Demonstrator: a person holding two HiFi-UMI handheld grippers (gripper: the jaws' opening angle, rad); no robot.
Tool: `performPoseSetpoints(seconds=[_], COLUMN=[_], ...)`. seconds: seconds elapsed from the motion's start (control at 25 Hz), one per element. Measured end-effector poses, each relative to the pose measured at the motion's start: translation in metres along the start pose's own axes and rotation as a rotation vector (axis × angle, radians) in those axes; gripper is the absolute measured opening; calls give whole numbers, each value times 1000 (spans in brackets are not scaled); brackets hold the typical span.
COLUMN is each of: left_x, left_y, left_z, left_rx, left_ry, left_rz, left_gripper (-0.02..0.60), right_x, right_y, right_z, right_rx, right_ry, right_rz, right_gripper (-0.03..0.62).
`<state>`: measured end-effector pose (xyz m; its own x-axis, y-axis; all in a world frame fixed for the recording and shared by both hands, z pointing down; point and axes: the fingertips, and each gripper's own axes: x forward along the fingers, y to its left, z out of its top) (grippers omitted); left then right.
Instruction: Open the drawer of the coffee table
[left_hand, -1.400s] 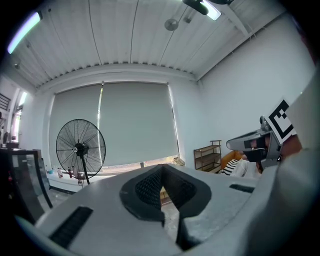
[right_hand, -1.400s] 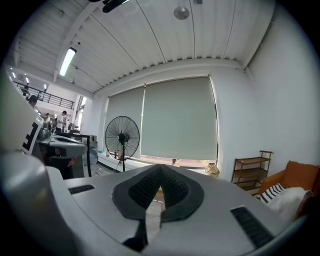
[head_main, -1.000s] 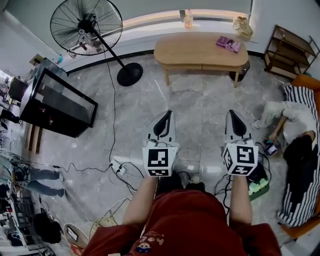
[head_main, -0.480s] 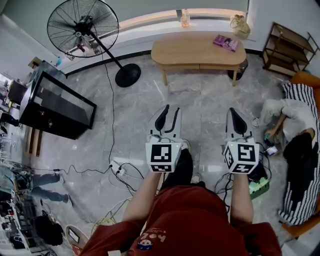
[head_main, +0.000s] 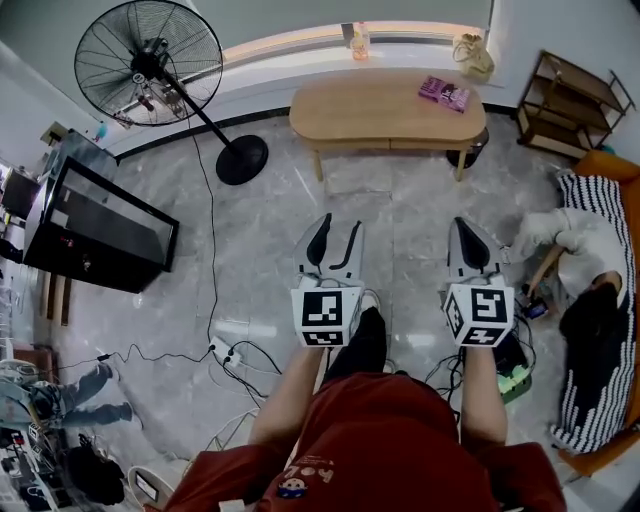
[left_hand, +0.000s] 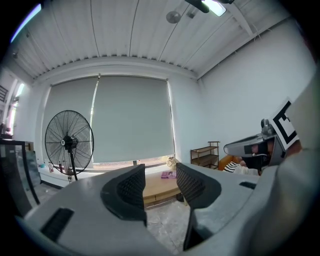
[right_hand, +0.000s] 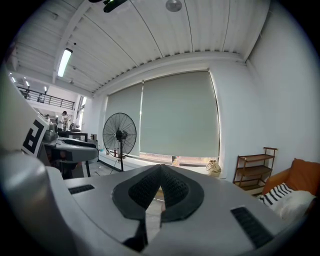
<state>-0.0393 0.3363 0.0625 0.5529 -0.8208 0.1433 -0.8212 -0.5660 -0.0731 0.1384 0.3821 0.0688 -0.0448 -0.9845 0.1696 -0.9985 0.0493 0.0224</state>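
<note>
well short of coffee table (head_main: 385, 100), fan (head_main: 150, 62) beside it, left gripper (head_main: 338, 223) jaws just opening, empty, right gripper (head_main: 462, 224) jaws closed

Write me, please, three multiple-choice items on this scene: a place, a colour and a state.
1. Where on the coffee table does the pink book lie, in the head view? A left end; B right end; C middle.
2. What colour is the person's shirt? A blue; B white; C red.
3. The left gripper's jaws are: A apart, empty; B shut together; C clamped on something.
B: the book lies near the right end. C: the shirt is red. A: its view shows an empty gap, and the jaws have just been opening.
</note>
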Motion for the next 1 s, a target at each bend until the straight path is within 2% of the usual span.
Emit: performPoseSetpoints(seconds=[0.44, 0.72, 1.0], left_x=[114, 186, 241], left_y=[74, 130, 161], left_z=[9, -8, -20], left_rx=[-20, -51, -60], left_ry=[-1, 47, 89], left_rz=[7, 26, 21], left_gripper=[189, 189, 189], right_x=[127, 220, 287], right_y=[-10, -14, -20], right_z=[23, 23, 20], right_rx=[-33, -25, -15], right_ry=[35, 84, 124], right_rz=[-2, 14, 20], right_gripper=[-5, -5, -5])
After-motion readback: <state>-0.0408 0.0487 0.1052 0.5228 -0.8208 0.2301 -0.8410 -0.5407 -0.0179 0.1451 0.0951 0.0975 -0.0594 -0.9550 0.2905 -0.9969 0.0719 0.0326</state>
